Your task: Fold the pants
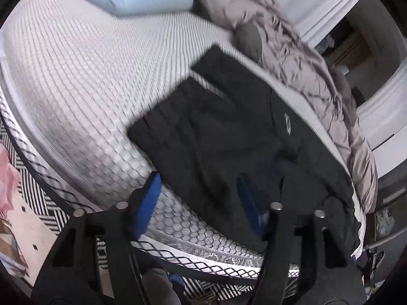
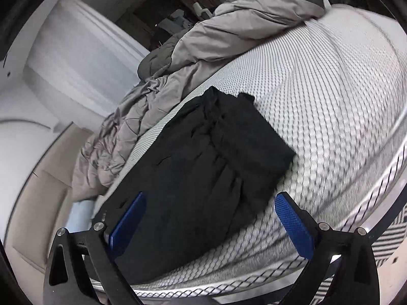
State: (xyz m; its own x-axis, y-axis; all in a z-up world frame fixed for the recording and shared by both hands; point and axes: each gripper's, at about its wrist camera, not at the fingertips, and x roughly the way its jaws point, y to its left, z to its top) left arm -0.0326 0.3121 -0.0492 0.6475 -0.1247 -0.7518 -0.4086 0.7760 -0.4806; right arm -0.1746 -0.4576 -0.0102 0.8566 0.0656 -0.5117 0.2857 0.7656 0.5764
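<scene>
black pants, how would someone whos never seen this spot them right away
Start at the bare quilted mattress. Along its edge, beside the crumpled grey duvet, lie the black pants, folded flat. They are the only dark thing on the bed.

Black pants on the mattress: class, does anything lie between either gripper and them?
Nothing visible does. The black pants lie bare on the mattress; the grey duvet is bunched beside them. Left gripper and right gripper are open and empty.
</scene>
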